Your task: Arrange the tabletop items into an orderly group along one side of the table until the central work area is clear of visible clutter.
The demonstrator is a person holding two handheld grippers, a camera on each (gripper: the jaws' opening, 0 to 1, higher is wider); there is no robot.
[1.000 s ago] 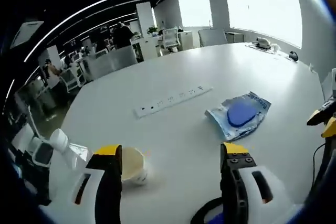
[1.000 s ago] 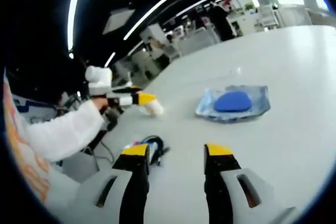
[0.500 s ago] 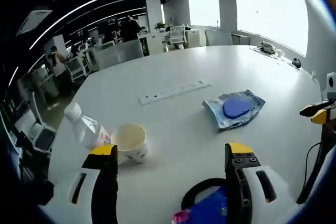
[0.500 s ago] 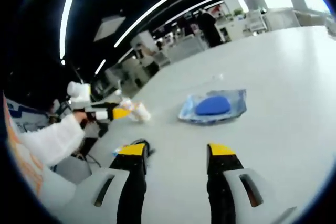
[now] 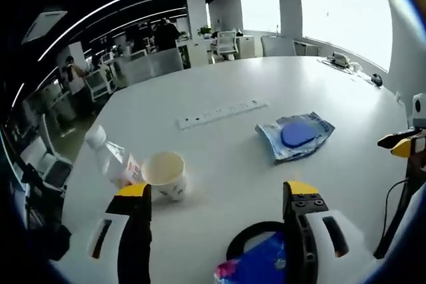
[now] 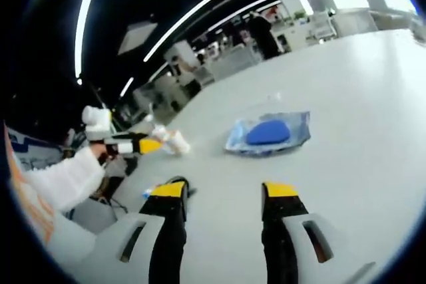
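My left gripper (image 5: 217, 192) stands open low over the white table (image 5: 219, 164), nothing between its jaws. Just ahead of its left jaw stands a cream paper cup (image 5: 165, 174), with a clear plastic bottle (image 5: 112, 159) lying beside it. A blue packet with a round blue pad (image 5: 296, 136) lies further right. My right gripper (image 6: 224, 192) is open too, with the blue packet (image 6: 266, 133) ahead of it. The right gripper view also catches the left gripper (image 6: 148, 145) next to the cup (image 6: 178, 142).
A white power strip (image 5: 223, 112) lies across the table's middle. A black ring with a blue and pink packet (image 5: 256, 264) sits at the near edge between my left jaws. A white sleeve (image 6: 63, 177) holds the left gripper. Office desks and people stand beyond the table.
The left gripper view has drawn back from the cup, so the bottle and the black ring now show. The right gripper view has shifted a little; the blue packet lies where it did.
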